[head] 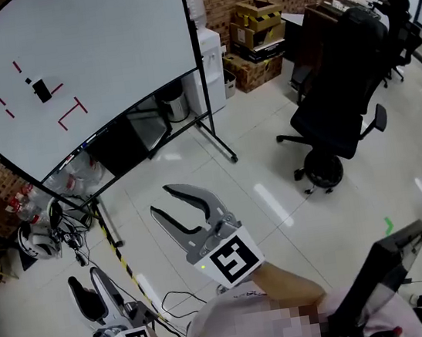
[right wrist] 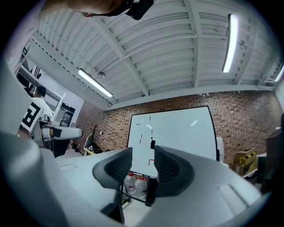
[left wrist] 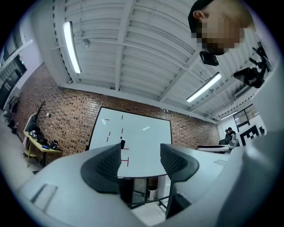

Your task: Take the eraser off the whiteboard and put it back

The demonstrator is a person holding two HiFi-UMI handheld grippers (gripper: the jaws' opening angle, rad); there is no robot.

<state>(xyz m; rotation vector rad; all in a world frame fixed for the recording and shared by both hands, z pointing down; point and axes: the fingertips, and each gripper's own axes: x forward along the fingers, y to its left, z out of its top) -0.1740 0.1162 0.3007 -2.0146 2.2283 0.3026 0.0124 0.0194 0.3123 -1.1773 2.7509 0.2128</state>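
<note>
The left tongs [left wrist: 140, 162] are standing with jaws apart and gripping nothing, and the right tongs [right wrist: 143, 166] are likewise gaping, more narrowly, with only open air between their pads. Both are pointing toward the whiteboard from well away, the left tongs [head: 85, 279] sitting low at the person's side and the right tongs [head: 162, 199] reaching further forward. The black eraser [head: 42, 90] is clinging to the whiteboard [head: 100, 47], upright among short red marks [head: 72, 112], in the board's left half as the head view is showing it. The board is standing on a wheeled black frame over a glossy tiled floor [head: 278, 201]. Water bottles [right wrist: 135, 184] are sitting beneath it. A water dispenser [head: 209, 55] is standing just beside the board's right edge, cardboard boxes [head: 256, 21] are stacking against the brick wall, and a black office chair [head: 341, 99] is standing well apart to the right.
</note>
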